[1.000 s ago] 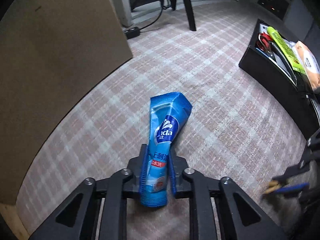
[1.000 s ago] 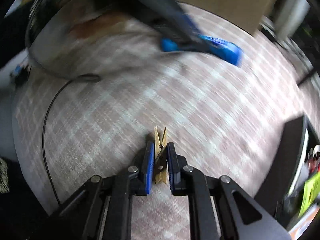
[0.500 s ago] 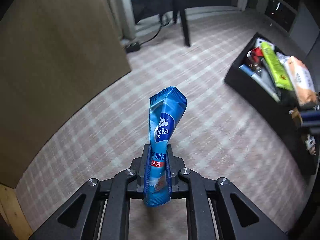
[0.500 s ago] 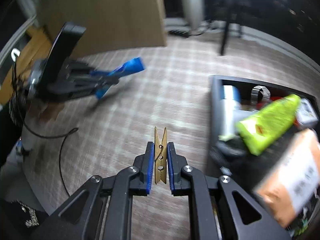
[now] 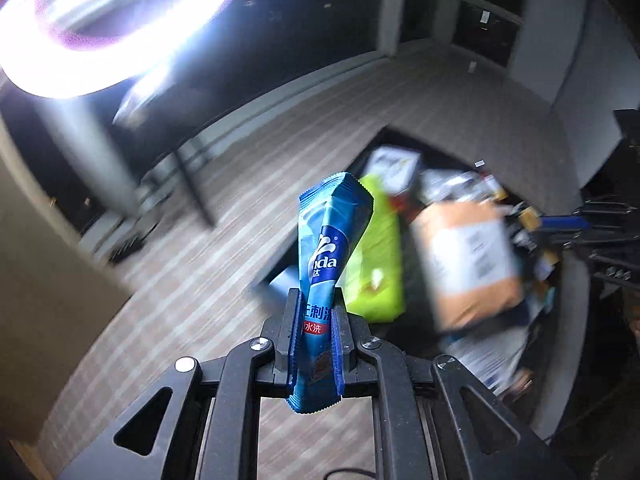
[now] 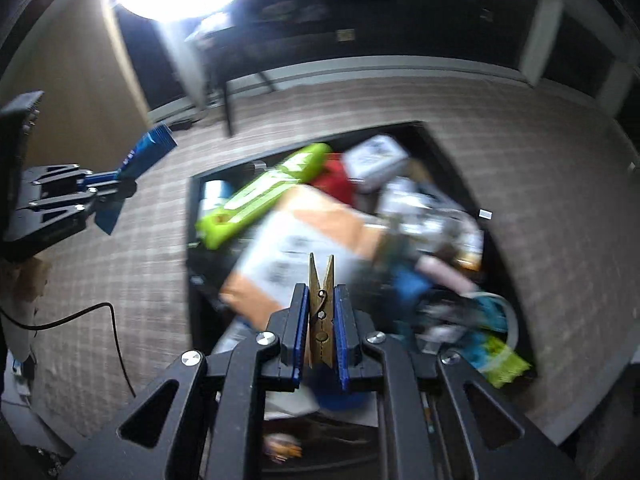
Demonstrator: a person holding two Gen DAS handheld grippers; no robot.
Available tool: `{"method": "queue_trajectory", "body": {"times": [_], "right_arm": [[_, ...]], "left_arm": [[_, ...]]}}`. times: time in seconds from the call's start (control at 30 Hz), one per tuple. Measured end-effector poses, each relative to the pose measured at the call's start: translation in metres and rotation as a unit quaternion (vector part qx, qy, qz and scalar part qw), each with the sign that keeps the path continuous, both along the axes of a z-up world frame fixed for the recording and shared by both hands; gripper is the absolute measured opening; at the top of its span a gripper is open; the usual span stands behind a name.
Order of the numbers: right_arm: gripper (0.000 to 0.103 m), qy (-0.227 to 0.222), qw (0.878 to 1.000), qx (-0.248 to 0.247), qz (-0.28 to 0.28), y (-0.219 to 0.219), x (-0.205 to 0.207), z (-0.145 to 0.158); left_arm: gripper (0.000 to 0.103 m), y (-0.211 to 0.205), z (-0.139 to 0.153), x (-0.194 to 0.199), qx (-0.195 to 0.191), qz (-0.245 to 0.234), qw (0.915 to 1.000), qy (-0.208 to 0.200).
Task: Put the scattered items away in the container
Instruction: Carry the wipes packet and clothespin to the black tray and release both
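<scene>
My left gripper (image 5: 316,340) is shut on a blue sachet (image 5: 326,248) that stands upright between its pads, held above the carpet just left of the black container (image 5: 280,264). My right gripper (image 6: 322,320) is shut on a wooden clothespin (image 6: 321,300) and hangs over the black container (image 6: 194,248), which is full of items. In the right wrist view the left gripper (image 6: 106,194) with the blue sachet (image 6: 146,152) shows at the far left. In the left wrist view the right gripper (image 5: 560,224) shows at the right edge over the container.
The container holds a lime green packet (image 6: 264,194), an orange and white pack (image 6: 304,240), a white box (image 6: 376,158) and several other items. A ring light (image 5: 112,20) glares at the top. A black cable (image 6: 100,312) lies on the checked carpet (image 6: 540,160).
Both grippers have swung towards the container and tilted upward. The right gripper with the clothespin is now over the container; the left gripper with the sachet has come close beside it.
</scene>
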State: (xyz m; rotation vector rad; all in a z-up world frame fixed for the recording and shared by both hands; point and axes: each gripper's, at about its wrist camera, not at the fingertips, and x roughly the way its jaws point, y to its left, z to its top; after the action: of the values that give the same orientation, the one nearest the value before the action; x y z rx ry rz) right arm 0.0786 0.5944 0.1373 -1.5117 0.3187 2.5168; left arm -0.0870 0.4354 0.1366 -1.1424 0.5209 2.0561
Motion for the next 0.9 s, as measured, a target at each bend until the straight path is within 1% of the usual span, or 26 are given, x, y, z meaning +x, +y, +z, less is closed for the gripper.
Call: {"method": "queue_trajectory", "body": {"times": [0.1,0.2,0.3,0.4,0.47,0.53,0.57,0.6,0.67,0.7,0.73,0.9], "right_arm": [[0.013,-0.002,1.000,-0.004,-0.017,0.025,0.010,0.001],[0.013,-0.004,1.000,-0.008,-0.018,0.040,0.012,-0.003],[0.013,-0.007,1.000,-0.015,-0.013,0.050,0.014,-0.005],[0.013,-0.008,1.000,-0.015,-0.005,0.055,0.015,-0.007],[0.013,-0.008,1.000,-0.012,0.000,0.059,0.013,-0.008],[0.013,-0.009,1.000,-0.010,0.007,0.061,0.011,-0.009],[0.013,-0.011,1.000,-0.007,0.014,0.061,0.009,-0.010],[0.013,-0.013,1.000,-0.006,0.023,0.060,0.008,-0.010],[0.018,-0.016,0.999,0.000,0.031,0.060,0.006,-0.010],[0.025,-0.019,0.999,0.001,0.032,0.061,0.006,-0.010],[0.029,-0.015,0.999,-0.001,0.031,0.063,0.006,-0.008],[0.031,-0.003,1.000,-0.007,0.027,0.067,0.008,0.000]], "left_arm": [[0.012,0.043,0.012,0.009,-0.001,-0.029,0.9994,0.018],[0.012,0.081,0.017,0.012,-0.006,-0.056,0.9979,0.032],[0.012,0.106,0.015,0.012,-0.021,-0.072,0.9957,0.054],[0.013,0.127,0.012,0.010,-0.036,-0.086,0.9938,0.061],[0.016,0.137,0.012,0.006,-0.044,-0.085,0.9935,0.061],[0.027,0.147,0.012,0.001,-0.045,-0.084,0.9937,0.059],[0.040,0.150,0.012,-0.001,-0.044,-0.081,0.9940,0.058],[0.048,0.152,0.012,-0.003,-0.043,-0.077,0.9946,0.056],[0.048,0.153,0.015,-0.003,-0.034,-0.075,0.9953,0.052],[0.048,0.153,0.016,-0.002,-0.034,-0.073,0.9953,0.054],[0.047,0.153,0.017,-0.001,-0.035,-0.074,0.9952,0.055],[0.047,0.143,0.021,0.000,-0.032,-0.063,0.9963,0.048]]}}
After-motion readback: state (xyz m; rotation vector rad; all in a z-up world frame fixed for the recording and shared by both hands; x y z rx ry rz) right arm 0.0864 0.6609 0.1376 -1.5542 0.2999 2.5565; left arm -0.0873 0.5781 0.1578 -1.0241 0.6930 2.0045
